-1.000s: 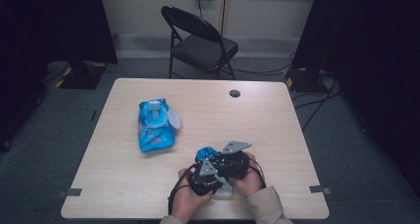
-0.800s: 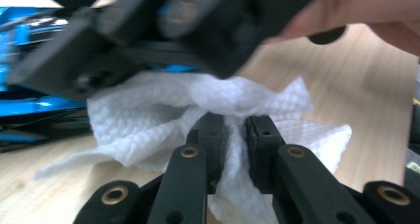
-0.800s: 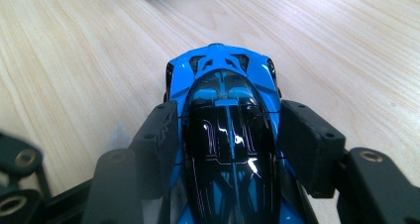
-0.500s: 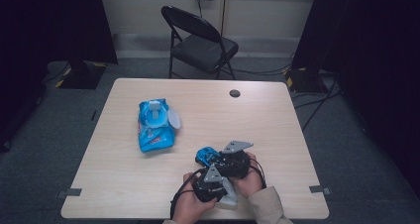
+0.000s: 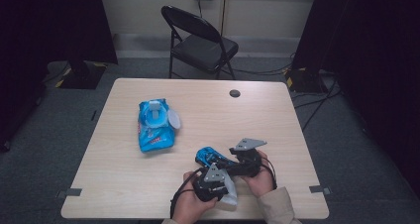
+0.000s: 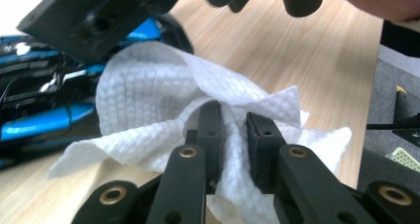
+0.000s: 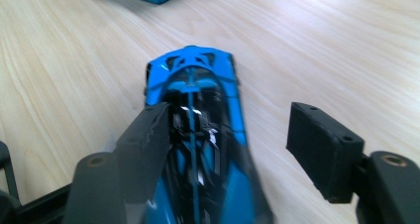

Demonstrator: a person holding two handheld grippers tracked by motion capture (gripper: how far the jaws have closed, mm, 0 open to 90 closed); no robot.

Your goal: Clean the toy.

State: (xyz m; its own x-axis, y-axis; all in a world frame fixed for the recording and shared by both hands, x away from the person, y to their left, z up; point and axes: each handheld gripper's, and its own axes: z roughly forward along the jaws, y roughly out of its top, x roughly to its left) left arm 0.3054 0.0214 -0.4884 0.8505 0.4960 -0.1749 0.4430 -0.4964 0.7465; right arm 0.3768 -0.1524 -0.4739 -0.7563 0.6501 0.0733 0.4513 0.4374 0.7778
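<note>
A blue and black toy car (image 5: 210, 155) lies on the wooden table (image 5: 124, 174) near its front edge. My left gripper (image 6: 233, 120) is shut on a crumpled white wipe (image 6: 148, 100), held just beside the car (image 6: 39, 125). My right gripper (image 7: 230, 117) straddles the car (image 7: 193, 80) from behind, and its jaws have just been opening. Its left jaw overlaps the car's side and its right jaw stands well off it, so nothing is gripped. In the high view the left gripper (image 5: 224, 190) and right gripper (image 5: 220, 160) sit close together, a hand on each.
A blue pack of wipes (image 5: 154, 125) with its lid flipped open lies left of centre on the table. A small black round cap (image 5: 235, 93) sits near the far edge. A black folding chair (image 5: 198, 40) stands beyond the table.
The right gripper has shifted slightly and its jaws stand wider around the car. The left gripper still holds the wipe in about the same place.
</note>
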